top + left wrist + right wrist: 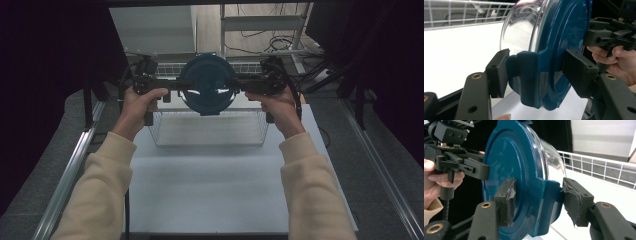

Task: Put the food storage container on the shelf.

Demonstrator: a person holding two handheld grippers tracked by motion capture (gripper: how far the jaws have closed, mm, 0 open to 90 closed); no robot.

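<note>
**Lidded bowl held between two grippers above the wire basket**

At the left of the high view, the left gripper (170, 92) reaches in from the person's left hand (142, 100) and is clamped on the left edge of the bowl (206, 84). In the left gripper view its jaws press on a latch tab of the blue lid (564, 50) from both sides, with the clear glass body (521, 32) bulging away toward the white table (456, 57).

The bowl hangs on its side, lid facing the person, above the rear part of the white wire basket (210, 131), clear of the basket's rim. The front rim of the basket lies just below and nearer the person, and beyond it the table (210, 190) is bare toward the near edge. Metal rails (70, 170) run along both sides of the table.

At the right, the right gripper (250, 90), held in the right hand (277, 105), grips the opposite edge. In the right gripper view its worn pads (507, 200) close on the other latch tab, one on the lid face and one on the glass side. Behind the bowl stands a shelf frame (260, 25), with dark curtains at either side
</note>
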